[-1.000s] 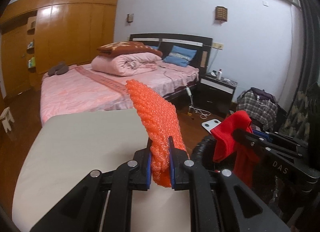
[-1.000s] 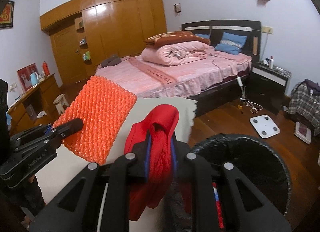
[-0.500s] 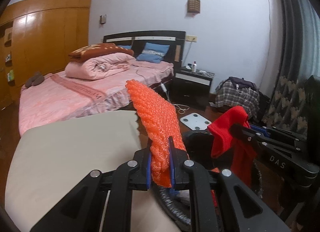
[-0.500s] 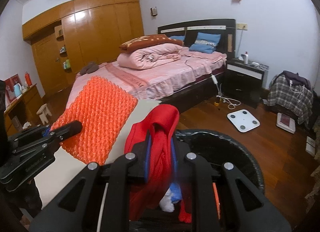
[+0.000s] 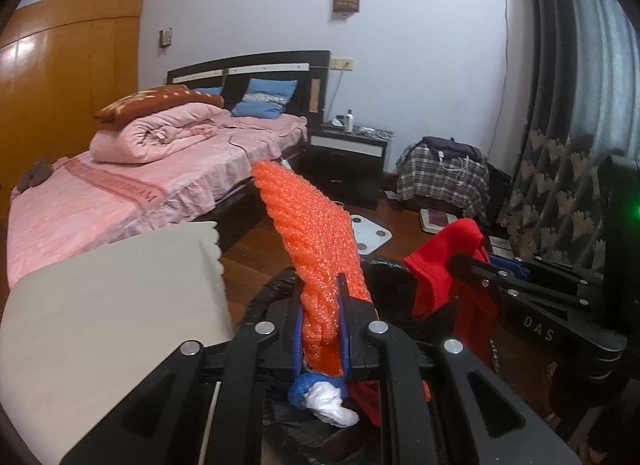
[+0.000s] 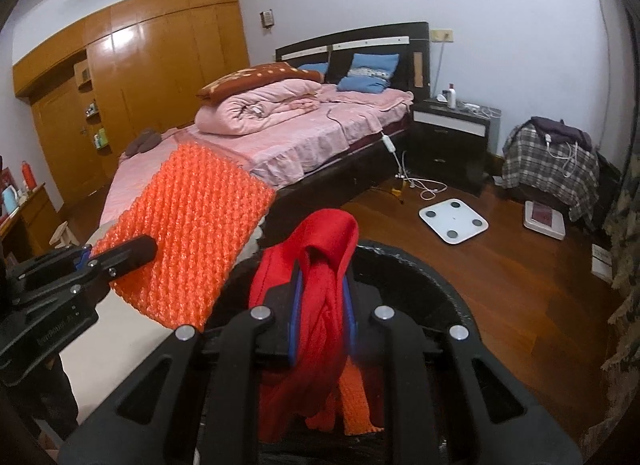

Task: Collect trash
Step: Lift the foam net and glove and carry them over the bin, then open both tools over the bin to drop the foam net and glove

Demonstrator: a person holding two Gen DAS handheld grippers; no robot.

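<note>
My left gripper is shut on an orange bubble-wrap sheet that stands up from its pads, held over the black-lined trash bin. The sheet and the left gripper also show at the left of the right wrist view. My right gripper is shut on a red cloth that hangs over the bin; the cloth shows at the right in the left wrist view. Inside the bin lie a blue and white scrap and orange pieces.
A beige-topped table sits left of the bin. Behind are a pink bed, a black nightstand, a white scale on the wooden floor, a plaid bundle and a dark curtain at the right.
Both grippers have carried their loads rightward off the table and now hang over the bin; the bin's contents have come into view below them.
</note>
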